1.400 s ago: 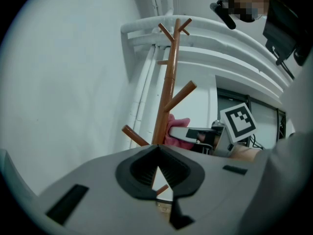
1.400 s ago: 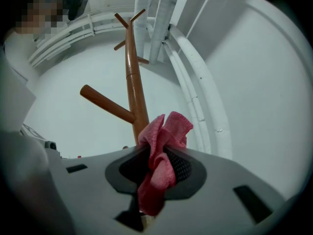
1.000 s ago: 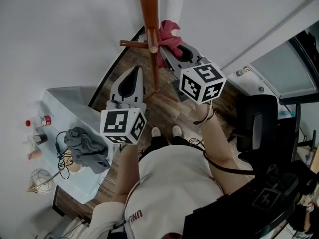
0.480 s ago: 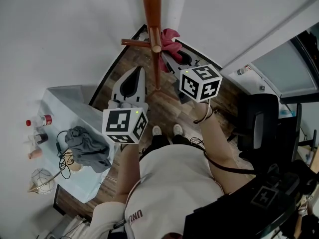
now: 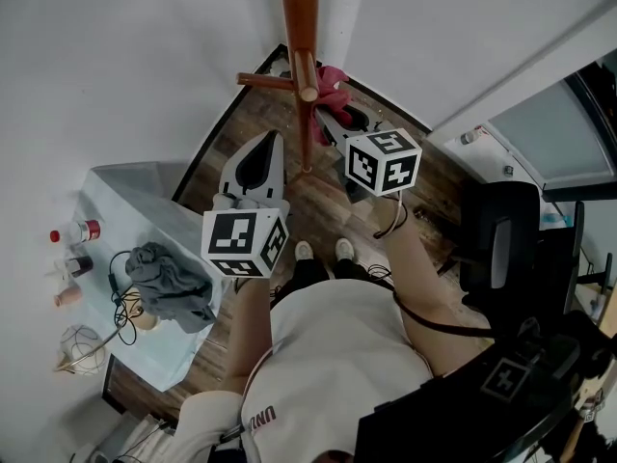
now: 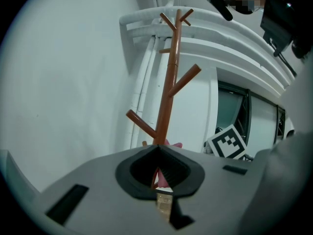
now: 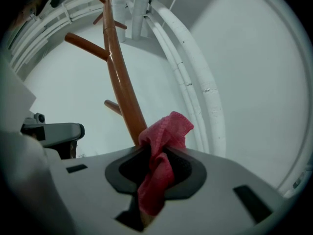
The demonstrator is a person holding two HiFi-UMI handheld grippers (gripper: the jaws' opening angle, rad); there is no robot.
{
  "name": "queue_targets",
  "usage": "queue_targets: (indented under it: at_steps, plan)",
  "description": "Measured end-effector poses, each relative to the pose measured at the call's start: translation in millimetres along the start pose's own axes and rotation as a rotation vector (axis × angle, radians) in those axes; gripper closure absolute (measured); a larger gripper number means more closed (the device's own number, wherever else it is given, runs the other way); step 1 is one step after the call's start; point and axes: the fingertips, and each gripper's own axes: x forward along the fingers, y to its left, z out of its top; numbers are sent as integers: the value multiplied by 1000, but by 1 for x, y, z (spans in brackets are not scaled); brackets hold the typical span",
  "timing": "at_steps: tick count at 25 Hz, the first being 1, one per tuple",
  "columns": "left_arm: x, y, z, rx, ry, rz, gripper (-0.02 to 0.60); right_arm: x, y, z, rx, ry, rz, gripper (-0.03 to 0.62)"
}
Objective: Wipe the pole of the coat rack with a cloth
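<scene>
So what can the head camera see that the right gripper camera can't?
Only the head view shows the table with a crumpled grey cloth on it, and the black chair. Only the right gripper view shows the right gripper with its jaws shut on the pink cloth, plus the white pipes up the wall. Both show the brown pole and the pink cloth.

Soft, cool, even light fills all 3 views; the white walls [image 5: 116, 66] are bright without glare, shadows faint. Both gripper views bend the pole [image 7: 120, 82] and blacken at the corners. The cloth [image 7: 154, 180] near the lens looks slightly blurred.
</scene>
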Motion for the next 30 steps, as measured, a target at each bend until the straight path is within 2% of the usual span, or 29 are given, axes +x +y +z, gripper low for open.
queue_targets:
  at_steps: [10,19,30]
  plan:
    - [4,3,-5,-5,6,2,572,8,-9,-23,54,45,-9,505]
    - [7,3,-15,-40,12,-5,572,15,-19,-55,43,131,-55,505]
    - [7,9,-17,-69,2,3,572,17,-28,-69,62,171,-69,505]
